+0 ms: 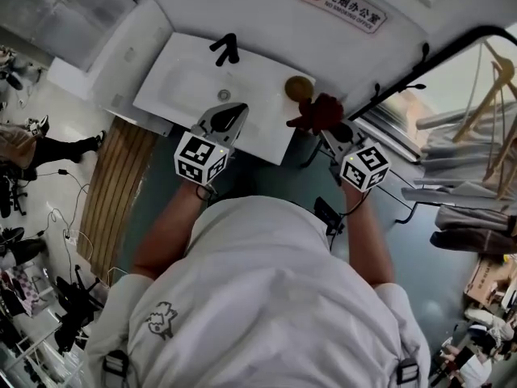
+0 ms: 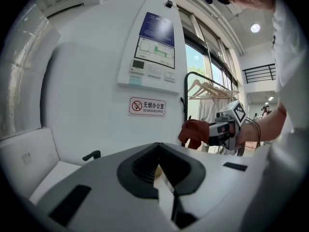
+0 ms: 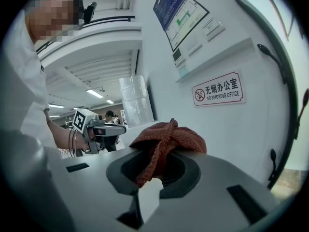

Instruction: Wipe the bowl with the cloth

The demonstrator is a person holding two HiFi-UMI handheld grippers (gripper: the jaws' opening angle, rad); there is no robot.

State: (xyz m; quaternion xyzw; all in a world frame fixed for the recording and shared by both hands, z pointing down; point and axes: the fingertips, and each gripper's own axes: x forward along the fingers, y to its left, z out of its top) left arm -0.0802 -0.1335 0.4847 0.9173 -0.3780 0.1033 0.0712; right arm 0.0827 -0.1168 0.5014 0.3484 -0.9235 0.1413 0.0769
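A small tan bowl stands on the right end of the white sink, close to the wall. My right gripper is shut on a bunched red cloth, held just right of and below the bowl; the cloth spills over the jaws in the right gripper view. My left gripper hangs over the sink's front right part, jaws shut with nothing in them. In the left gripper view the right gripper and the cloth show to the right.
A black faucet rises at the back of the sink. A no-smoking sign hangs on the white wall. A black clothes rack with hangers stands at the right. A wooden slatted panel lies left of the sink.
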